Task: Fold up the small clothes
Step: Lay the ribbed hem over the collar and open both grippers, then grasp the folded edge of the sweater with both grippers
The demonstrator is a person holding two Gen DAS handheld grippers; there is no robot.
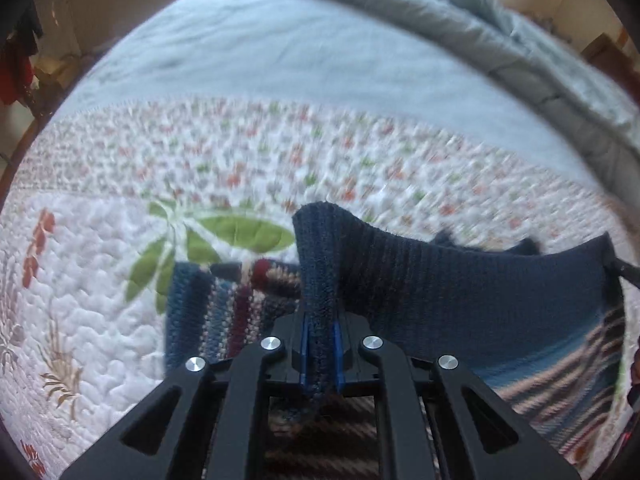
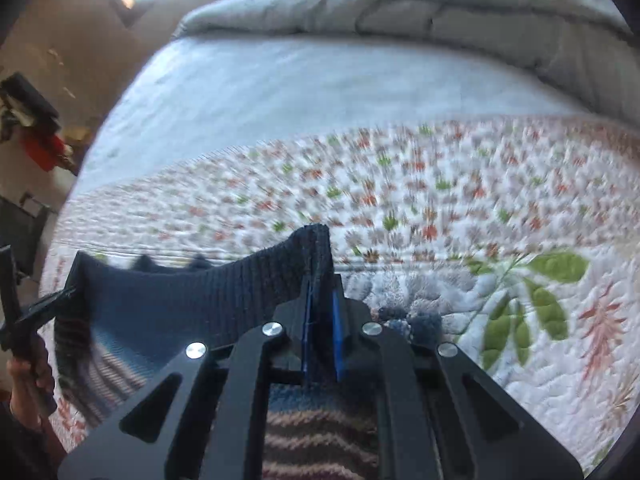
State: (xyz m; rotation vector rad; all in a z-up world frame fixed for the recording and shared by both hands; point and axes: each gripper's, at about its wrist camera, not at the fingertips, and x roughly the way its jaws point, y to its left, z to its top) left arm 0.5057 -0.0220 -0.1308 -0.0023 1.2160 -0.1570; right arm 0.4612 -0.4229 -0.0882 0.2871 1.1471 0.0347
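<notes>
Both grippers pinch the navy hem of a small knitted garment, held up over the bed

The left gripper [image 1: 320, 344] is pressed together on one corner of the ribbed navy band of the striped sweater [image 1: 460, 292], and the right gripper [image 2: 320, 332] is clamped on the opposite corner, so the band stretches between them as a taut edge; this looks like a hold meant to keep the hem straight while the knit is carried over for a fold. The striped body hangs below the jaws, and part of it, a sleeve perhaps, lies on the floral quilt [image 1: 100, 320]. Beyond are a pale blue sheet [image 2: 280, 80] and a grey comforter [image 2: 480, 20]. No brand, label or writing can be read; motion blur smears the quilt's print
</notes>
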